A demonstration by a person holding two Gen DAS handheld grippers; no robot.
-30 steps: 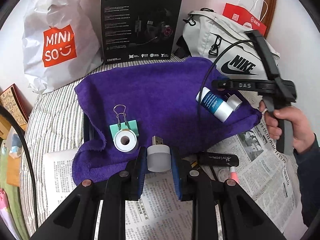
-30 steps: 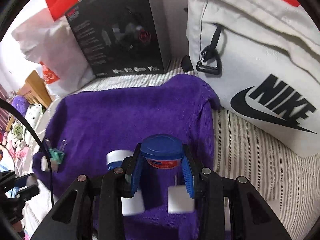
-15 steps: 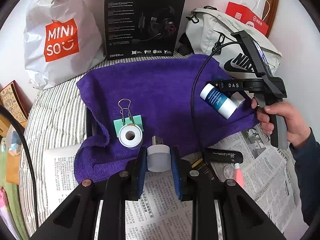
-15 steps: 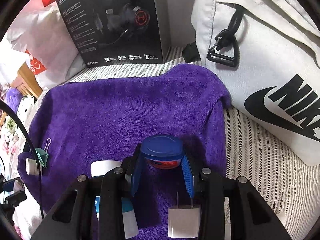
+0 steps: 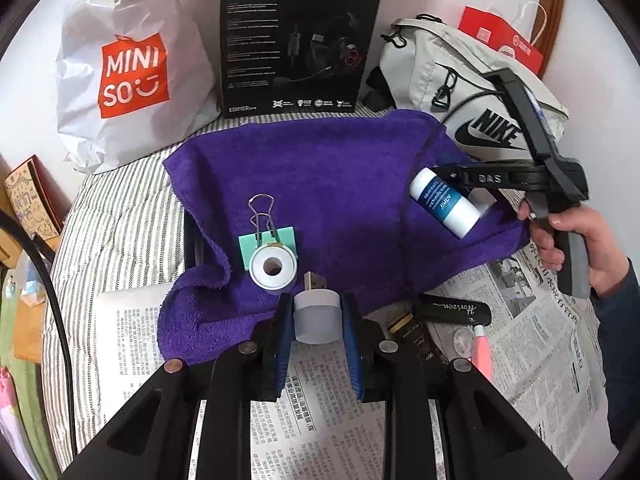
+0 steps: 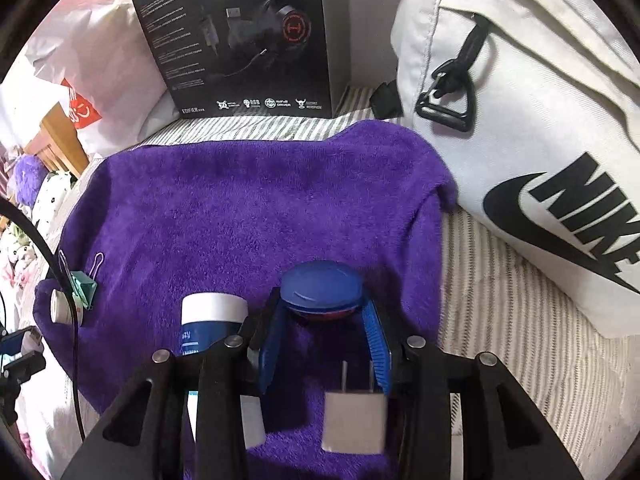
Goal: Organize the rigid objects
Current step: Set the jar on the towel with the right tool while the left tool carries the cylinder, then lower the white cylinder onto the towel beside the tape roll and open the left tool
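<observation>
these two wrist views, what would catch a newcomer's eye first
The purple towel spread mid-scene on the striped bed draws the eye first. At its near edge the left gripper clamps a small white USB light, while the right gripper holds a blue-lidded jar above the towel's right side. Behind stands a white Nike bag.

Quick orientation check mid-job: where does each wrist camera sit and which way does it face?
Left wrist: behind the left tongs, which grip a white USB light, facing the purple towel; the person's right hand shows.
Right wrist: behind the right tongs, which hold a blue-lidded jar, low over the towel.
Shared: towel, blue-and-white bottle, green binder clip, headset box, Nike bag.
</observation>
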